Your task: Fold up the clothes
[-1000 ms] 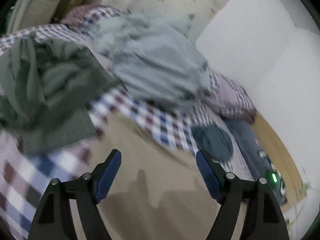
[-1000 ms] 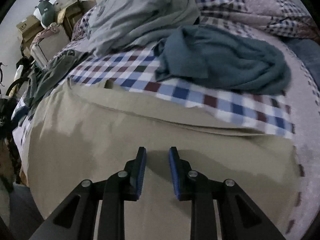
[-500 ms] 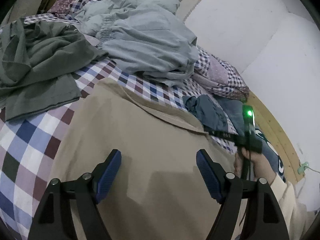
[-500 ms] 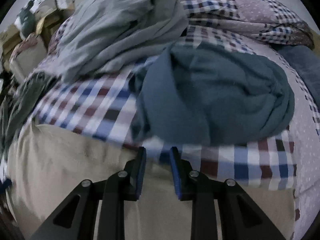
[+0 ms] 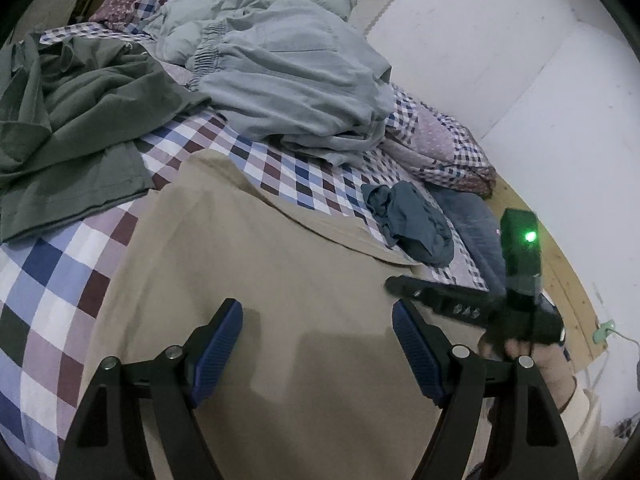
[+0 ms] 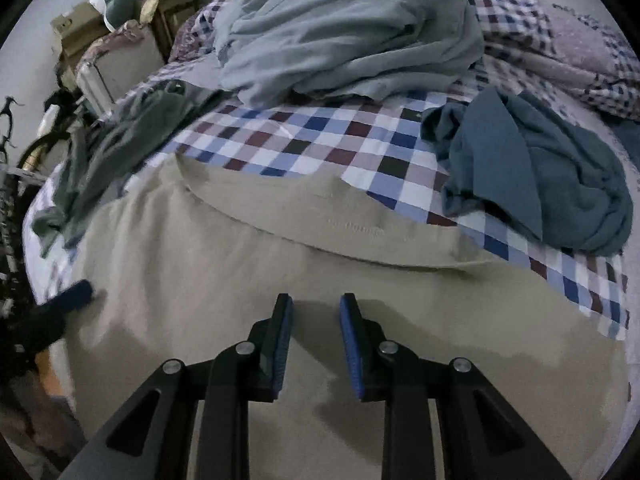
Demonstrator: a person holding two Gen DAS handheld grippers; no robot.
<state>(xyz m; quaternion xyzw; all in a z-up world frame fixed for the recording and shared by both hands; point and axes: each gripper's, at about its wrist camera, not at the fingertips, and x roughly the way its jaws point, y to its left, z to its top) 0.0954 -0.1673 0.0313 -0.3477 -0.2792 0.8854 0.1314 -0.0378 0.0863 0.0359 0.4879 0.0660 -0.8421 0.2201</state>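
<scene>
A beige garment (image 5: 280,280) (image 6: 280,248) lies spread flat on the checked bedsheet (image 5: 52,280) (image 6: 320,140). My left gripper (image 5: 316,312) hovers just over it, open wide, with nothing between the pads. My right gripper (image 6: 316,304) is also low over the beige cloth near its right side, open by a narrow gap and holding nothing. In the left wrist view the right gripper (image 5: 440,296) reaches in from the right, held by a hand (image 5: 516,348). One left pad (image 6: 76,294) shows at the left edge of the right wrist view.
A crumpled teal garment (image 5: 416,224) (image 6: 540,184) lies just beyond the beige one's far right corner. A light grey-blue pile (image 5: 288,68) (image 6: 352,28) sits further back, a dark green garment (image 5: 76,120) (image 6: 120,140) to the left. White wall (image 5: 520,60) on the right; boxes (image 6: 80,28) beyond the bed.
The right gripper has drawn back from the teal garment and now sits over the beige cloth again. The left gripper has come slightly lower over the beige cloth. Both jaw gaps are unchanged.
</scene>
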